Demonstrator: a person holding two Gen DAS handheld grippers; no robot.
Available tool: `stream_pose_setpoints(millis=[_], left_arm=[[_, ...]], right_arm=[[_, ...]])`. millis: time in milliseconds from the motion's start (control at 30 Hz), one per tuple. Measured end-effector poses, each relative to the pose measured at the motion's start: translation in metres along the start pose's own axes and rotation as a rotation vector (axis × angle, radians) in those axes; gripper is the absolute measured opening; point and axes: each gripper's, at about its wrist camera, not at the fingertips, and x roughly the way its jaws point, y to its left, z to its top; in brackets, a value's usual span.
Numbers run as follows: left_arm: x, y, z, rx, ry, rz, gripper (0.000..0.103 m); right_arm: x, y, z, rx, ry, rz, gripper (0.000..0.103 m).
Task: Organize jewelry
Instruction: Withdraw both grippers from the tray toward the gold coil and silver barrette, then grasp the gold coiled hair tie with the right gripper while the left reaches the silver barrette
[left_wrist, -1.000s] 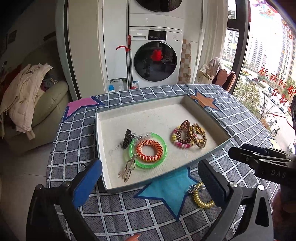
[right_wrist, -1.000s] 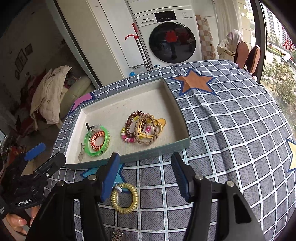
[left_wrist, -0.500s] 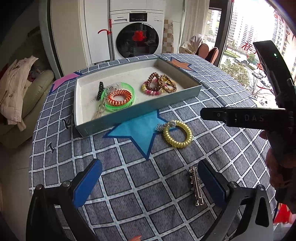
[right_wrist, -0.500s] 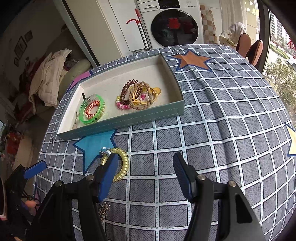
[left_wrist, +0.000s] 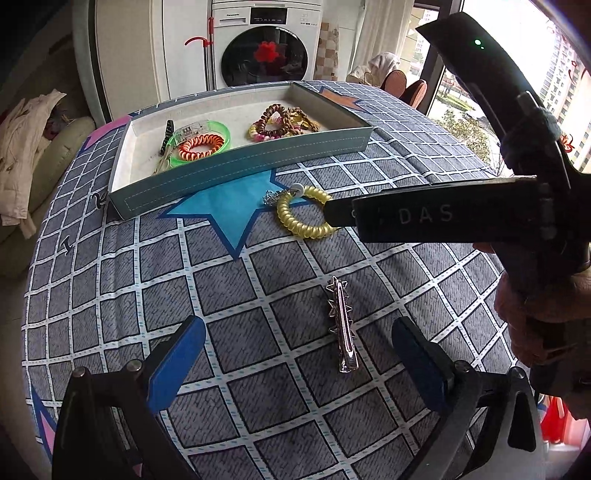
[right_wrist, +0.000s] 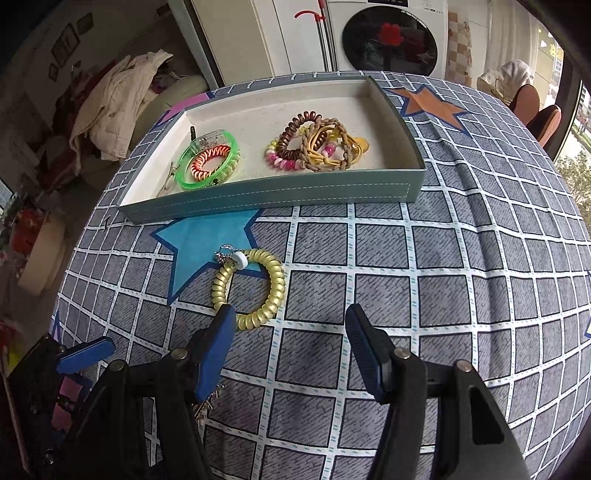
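A yellow coil bracelet (right_wrist: 251, 288) with a small charm lies on the checked cloth in front of the teal tray (right_wrist: 280, 192); it also shows in the left wrist view (left_wrist: 301, 216). A metal hair clip (left_wrist: 341, 325) lies on the cloth between my left gripper's fingers. My left gripper (left_wrist: 299, 358) is open and empty, just above the clip. My right gripper (right_wrist: 291, 347) is open and empty, its left finger over the bracelet's near edge. The tray (left_wrist: 236, 173) holds a green bangle (right_wrist: 208, 162), an orange coil and a pile of hair ties (right_wrist: 314, 146).
A washing machine (left_wrist: 269, 44) stands beyond the table. A sofa with clothes (right_wrist: 114, 103) is at the left. Chairs (right_wrist: 535, 107) stand by the window at the right. The table's edge curves close on the left and near sides.
Both grippers have pulled back from the tray toward the near side of the table. The hair clip has come into view between the left fingers. The right gripper now reaches the yellow bracelet.
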Motion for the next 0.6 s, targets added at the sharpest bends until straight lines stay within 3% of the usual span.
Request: stream_pose_setpoints(millis=[200,500,600], left_arm=[[0.003,-0.002,0.000,-0.006,0.004,0.007,0.103],[0.010,-0.009,0.000,0.020,0.020,0.017,0.095],[0.013,-0.013,0.000,0.031,0.034,0.017,0.079]], right_arm=[[0.006,0.006,0.001,-0.043,0.006,-0.014,0.064],[0.014,0.014,0.011,-0.102,0.028,-0.007,0.048],[0.017,0.019,0.011,-0.121,0.042,-0.013,0.041]])
